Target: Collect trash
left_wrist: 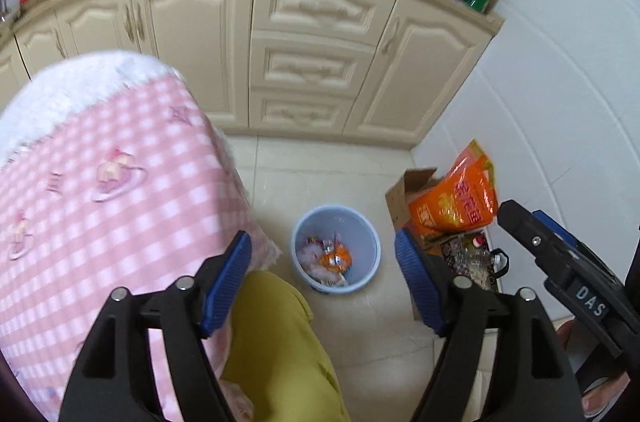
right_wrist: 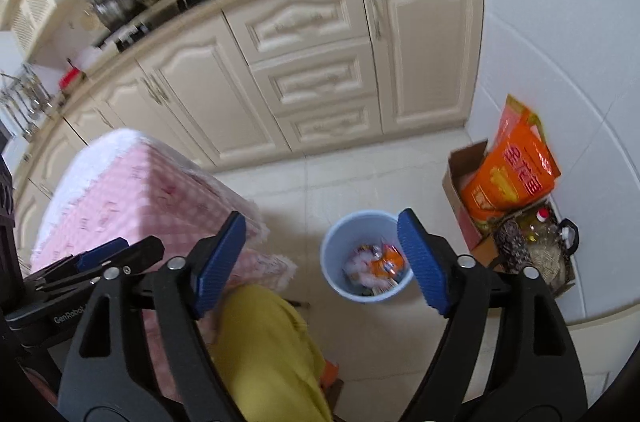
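A pale blue bin (left_wrist: pixel 360 226) stands on the tiled floor and holds trash (left_wrist: pixel 330 258): crumpled wrappers, one orange, and white scraps. My left gripper (left_wrist: pixel 322 236) hovers high above it, jaws wide apart with nothing between the blue pads (left_wrist: pixel 226 278). In the right wrist view the same bin (right_wrist: pixel 360 226) and its trash (right_wrist: pixel 378 264) lie below my right gripper (right_wrist: pixel 323 214), which is also open and empty. Each gripper shows in the other's view: the right gripper (left_wrist: pixel 524 216) at the right edge, the left gripper (right_wrist: pixel 140 246) at the lower left.
A table under a pink checked cloth (left_wrist: pixel 112 182) stands left of the bin. A person's leg in yellow trousers (left_wrist: pixel 276 350) is below the grippers. A cardboard box (left_wrist: pixel 404 198) with an orange bag (left_wrist: pixel 460 202) sits by the white wall. Cream cabinets (left_wrist: pixel 312 62) are behind.
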Demonstrator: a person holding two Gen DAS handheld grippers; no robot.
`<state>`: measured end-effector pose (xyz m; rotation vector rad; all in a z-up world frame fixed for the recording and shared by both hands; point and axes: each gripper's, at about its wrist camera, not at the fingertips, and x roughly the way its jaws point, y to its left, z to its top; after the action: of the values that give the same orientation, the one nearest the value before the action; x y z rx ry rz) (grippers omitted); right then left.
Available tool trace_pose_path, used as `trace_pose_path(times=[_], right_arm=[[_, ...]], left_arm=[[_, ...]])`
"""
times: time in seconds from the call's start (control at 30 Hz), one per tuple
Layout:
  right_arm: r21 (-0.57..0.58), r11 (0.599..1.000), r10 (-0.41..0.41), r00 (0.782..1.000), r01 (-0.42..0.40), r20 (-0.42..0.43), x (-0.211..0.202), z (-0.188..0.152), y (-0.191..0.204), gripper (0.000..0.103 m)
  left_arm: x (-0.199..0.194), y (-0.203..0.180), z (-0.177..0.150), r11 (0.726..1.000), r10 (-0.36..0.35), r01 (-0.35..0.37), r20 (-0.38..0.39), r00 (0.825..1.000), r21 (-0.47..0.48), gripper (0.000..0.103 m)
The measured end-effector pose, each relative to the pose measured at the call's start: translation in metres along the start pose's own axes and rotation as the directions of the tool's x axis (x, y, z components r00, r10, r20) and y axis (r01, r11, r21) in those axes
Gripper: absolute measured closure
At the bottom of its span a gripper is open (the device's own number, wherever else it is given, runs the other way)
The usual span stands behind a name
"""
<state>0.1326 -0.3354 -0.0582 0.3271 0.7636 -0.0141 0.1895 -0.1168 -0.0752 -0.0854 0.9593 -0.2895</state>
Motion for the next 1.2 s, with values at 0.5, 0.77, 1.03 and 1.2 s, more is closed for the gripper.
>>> trace_pose_path(times=[0.5,0.77,1.03,1.2], right_arm=[[-0.203,0.969,0.194,0.937,-0.138,0.29,-0.121,-0.039,0.063,0.012],[-0.23,0.964,0.204,0.93,-0.136,0.306,-0.127,-0.046,0.067,0.012],[-0.224,0.965,0.202,0.932,-0.137,0.301,-0.127,-0.047,0.064,0.012],[-0.223,0.964,0.206,0.931,-0.142,0.3,-0.127,-0.047,0.064,0.012]], left_arm=[[-0.158,-0.007,-0.061,0.991,0.108,-0.133,0.432,0.895,0.027,0.015],[-0.172,-0.009,-0.07,0.987,0.142,-0.163,0.464,0.874,0.005,0.013],[-0.17,-0.012,-0.07,0.987,0.14,-0.16,0.453,0.881,0.006,0.013],[-0.17,-0.012,-0.073,0.987,0.144,-0.163,0.454,0.879,0.003,0.013]])
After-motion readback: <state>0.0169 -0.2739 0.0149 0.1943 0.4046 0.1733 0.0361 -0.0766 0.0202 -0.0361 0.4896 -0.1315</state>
